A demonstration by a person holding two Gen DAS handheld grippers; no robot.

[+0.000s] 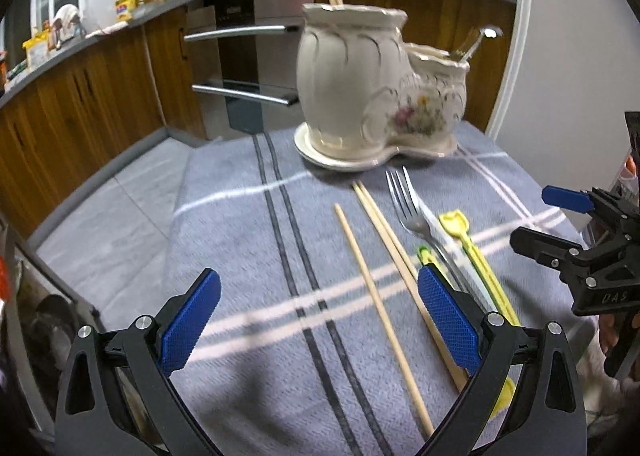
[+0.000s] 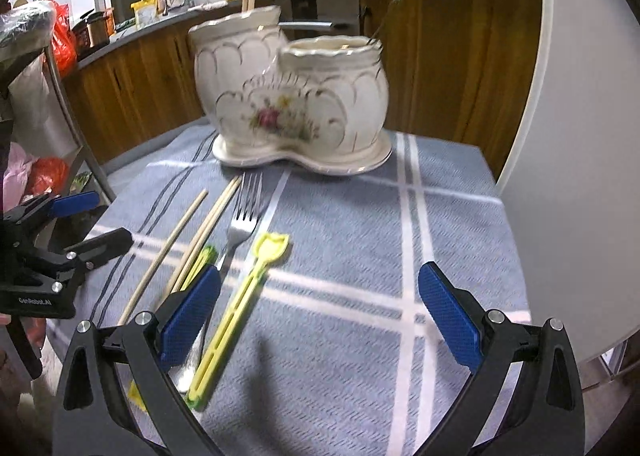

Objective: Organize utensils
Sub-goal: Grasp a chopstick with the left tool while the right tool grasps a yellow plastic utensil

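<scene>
A cream ceramic double-pot utensil holder (image 1: 360,96) (image 2: 292,96) stands at the far side of the blue-grey tablecloth (image 1: 248,240). Chopsticks stick out of its tall pot, a metal utensil out of the short one. On the cloth lie loose wooden chopsticks (image 1: 380,296) (image 2: 168,252), a metal fork (image 1: 408,204) (image 2: 244,216) and yellow plastic utensils (image 1: 472,252) (image 2: 248,284). My left gripper (image 1: 320,320) is open and empty, hovering above the chopsticks. My right gripper (image 2: 320,316) is open and empty, to the right of the yellow utensil; it also shows in the left wrist view (image 1: 560,224).
Wooden kitchen cabinets (image 1: 100,96) and a cluttered counter stand behind the table. A white panel (image 2: 580,136) rises at the table's right edge. A rack with bags (image 2: 40,96) stands left. The left gripper's body (image 2: 48,256) shows at the left edge.
</scene>
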